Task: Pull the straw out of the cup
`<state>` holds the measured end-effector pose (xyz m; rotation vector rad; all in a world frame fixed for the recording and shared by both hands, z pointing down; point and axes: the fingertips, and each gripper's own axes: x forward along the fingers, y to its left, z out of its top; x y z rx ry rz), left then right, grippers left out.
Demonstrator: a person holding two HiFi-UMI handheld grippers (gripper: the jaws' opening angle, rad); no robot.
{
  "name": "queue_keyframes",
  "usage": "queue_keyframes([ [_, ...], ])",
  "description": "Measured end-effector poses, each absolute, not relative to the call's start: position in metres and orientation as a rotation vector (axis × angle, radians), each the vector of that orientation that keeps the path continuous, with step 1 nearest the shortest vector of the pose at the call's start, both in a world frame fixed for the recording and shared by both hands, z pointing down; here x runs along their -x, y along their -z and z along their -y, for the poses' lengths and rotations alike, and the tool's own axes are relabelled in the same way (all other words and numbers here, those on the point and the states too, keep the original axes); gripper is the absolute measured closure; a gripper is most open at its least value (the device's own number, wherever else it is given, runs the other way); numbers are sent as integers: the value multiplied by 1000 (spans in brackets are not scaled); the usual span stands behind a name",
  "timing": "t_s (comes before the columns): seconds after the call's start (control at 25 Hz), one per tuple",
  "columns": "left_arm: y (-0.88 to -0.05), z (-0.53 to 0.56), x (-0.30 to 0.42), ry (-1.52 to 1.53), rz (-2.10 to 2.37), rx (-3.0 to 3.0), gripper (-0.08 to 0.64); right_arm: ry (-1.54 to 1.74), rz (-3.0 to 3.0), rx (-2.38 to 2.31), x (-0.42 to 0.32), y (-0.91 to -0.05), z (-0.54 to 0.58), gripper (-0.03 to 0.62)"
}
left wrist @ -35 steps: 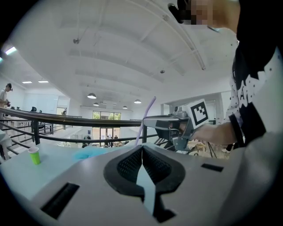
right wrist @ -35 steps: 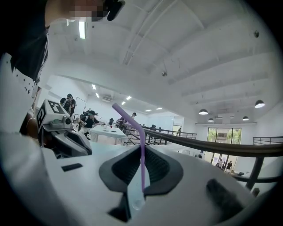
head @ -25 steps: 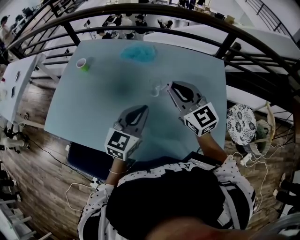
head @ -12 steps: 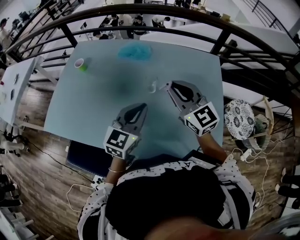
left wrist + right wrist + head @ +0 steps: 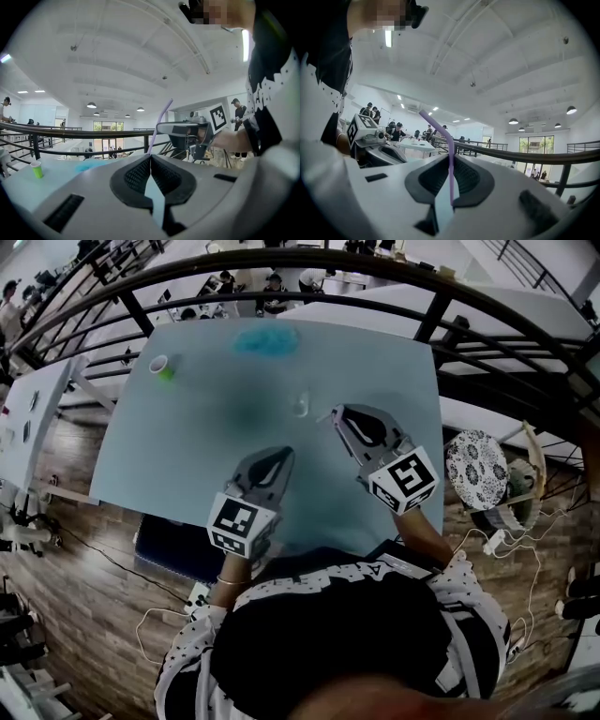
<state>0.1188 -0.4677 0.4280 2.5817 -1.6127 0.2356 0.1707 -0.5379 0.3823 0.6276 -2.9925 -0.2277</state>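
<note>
Pale surface (image 5: 187, 456) by a railing (image 5: 281, 261): green cup (image 5: 164, 368) far left, blue cloth (image 5: 267, 341) at the far edge, clear cup (image 5: 302, 407) mid-surface. Right gripper (image 5: 334, 414) clamps the straw (image 5: 451, 168) just beside the clear cup. Left gripper (image 5: 288, 455) closed, empty, nearer the person.

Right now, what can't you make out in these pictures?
Straw, gripped by the right tongs: its lower end is hidden behind the left tongs in the left gripper view, so whether it reaches into the cup is unclear.
Cup: in the head view, too small and faint to show any contents.
Blue patch at the table's far edge: blurred in the head view; what it is cannot be told.
</note>
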Motion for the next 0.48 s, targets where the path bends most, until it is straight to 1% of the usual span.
queue_keyframes([
  [0.48,-423,424,-136,-251,1619,-2596,549,236,3005,-640,-193,-377,489,548],
])
